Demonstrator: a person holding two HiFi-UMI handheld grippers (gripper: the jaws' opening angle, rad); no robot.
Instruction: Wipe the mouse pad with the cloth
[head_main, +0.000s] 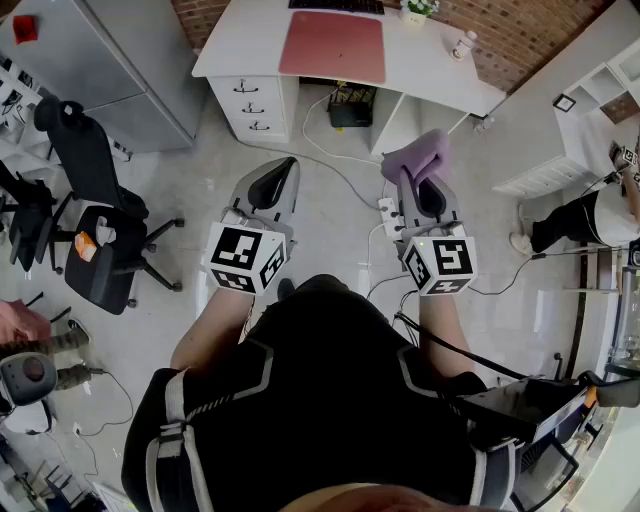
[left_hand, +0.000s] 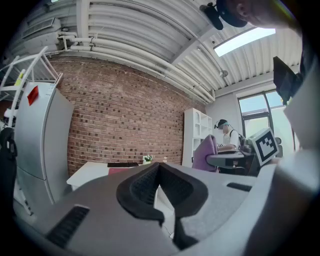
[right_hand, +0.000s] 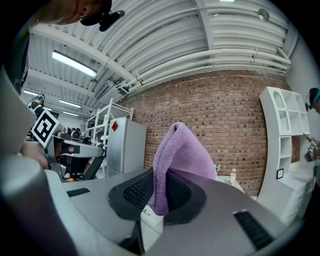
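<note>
Purple fluffy cloth (right_hand: 181, 150) stands pinched in the right claw (right_hand: 161, 187), held above the floor and well short of the white table (head_main: 250, 45) carrying the flat pinkish-red mouse pad (head_main: 332, 46). Left claw (left_hand: 160, 177) is closed on nothing.

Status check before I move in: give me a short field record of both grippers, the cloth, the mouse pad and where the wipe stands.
left gripper: shut, nothing between its jaws
right gripper: shut on the cloth
cloth: purple, bunched, sticking out past the jaws
mouse pad: red, lying flat on the white desk, ahead of both grippers
contact: cloth well apart from the mouse pad
progress: cloth in hand, wiping not yet begun
</note>
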